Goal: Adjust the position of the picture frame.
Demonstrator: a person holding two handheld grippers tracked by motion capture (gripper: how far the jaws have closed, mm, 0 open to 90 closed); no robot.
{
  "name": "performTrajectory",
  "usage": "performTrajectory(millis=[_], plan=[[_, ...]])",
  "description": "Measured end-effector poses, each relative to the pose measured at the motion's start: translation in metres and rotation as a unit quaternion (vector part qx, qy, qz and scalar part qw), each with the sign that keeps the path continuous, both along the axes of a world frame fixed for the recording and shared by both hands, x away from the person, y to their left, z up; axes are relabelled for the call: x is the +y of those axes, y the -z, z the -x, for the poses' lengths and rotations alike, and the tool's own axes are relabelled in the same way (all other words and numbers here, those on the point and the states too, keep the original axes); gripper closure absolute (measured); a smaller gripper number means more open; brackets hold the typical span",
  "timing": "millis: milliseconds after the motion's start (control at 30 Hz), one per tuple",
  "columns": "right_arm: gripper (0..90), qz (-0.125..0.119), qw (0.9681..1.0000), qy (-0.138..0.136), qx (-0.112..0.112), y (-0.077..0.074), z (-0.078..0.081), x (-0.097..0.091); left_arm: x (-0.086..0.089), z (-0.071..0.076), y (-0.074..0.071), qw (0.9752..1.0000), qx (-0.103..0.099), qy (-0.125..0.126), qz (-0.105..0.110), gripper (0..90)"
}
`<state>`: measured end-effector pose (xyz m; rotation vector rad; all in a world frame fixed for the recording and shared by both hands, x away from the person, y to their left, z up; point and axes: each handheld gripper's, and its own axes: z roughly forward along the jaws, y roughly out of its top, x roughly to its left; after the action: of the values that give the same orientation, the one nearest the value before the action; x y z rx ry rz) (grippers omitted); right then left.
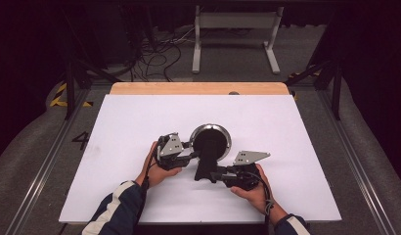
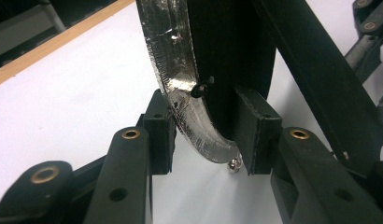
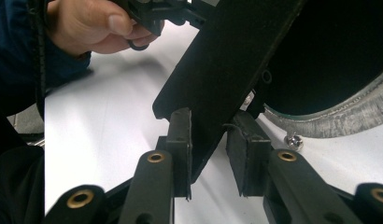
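Black pan: left tongs pinch its rim, right tongs pinch the handle; lift both evenly

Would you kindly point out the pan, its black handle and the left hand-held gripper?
pan (image 1: 227, 138): high view, silver rim.
black handle (image 3: 217, 79): right gripper view, flat middle face.
left hand-held gripper (image 2: 206, 140): left gripper view, between its fingertips.

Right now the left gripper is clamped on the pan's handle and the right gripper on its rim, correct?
Swapped. The left gripper has its fingers on the pan rim, per the left gripper view; the right gripper grips the handle, per the right gripper view.
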<state>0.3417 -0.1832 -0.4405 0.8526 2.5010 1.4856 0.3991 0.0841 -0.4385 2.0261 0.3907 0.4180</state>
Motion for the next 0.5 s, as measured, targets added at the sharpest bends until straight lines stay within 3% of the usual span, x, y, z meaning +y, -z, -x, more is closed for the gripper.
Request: performTrajectory(millis=[267, 500], plan=[[72.8, 0.005, 0.9999, 0.016, -0.003, 0.000, -0.001, -0.001, -0.005, 0.003, 0.002, 0.9994, -0.026, -0.023, -0.003, 61.4], [73.1, 0.002, 0.9996, 0.029, -0.003, 0.000, -0.003, -0.005, -0.011, 0.006, 0.006, 0.9974, -0.047, -0.054, -0.002, 60.5]])
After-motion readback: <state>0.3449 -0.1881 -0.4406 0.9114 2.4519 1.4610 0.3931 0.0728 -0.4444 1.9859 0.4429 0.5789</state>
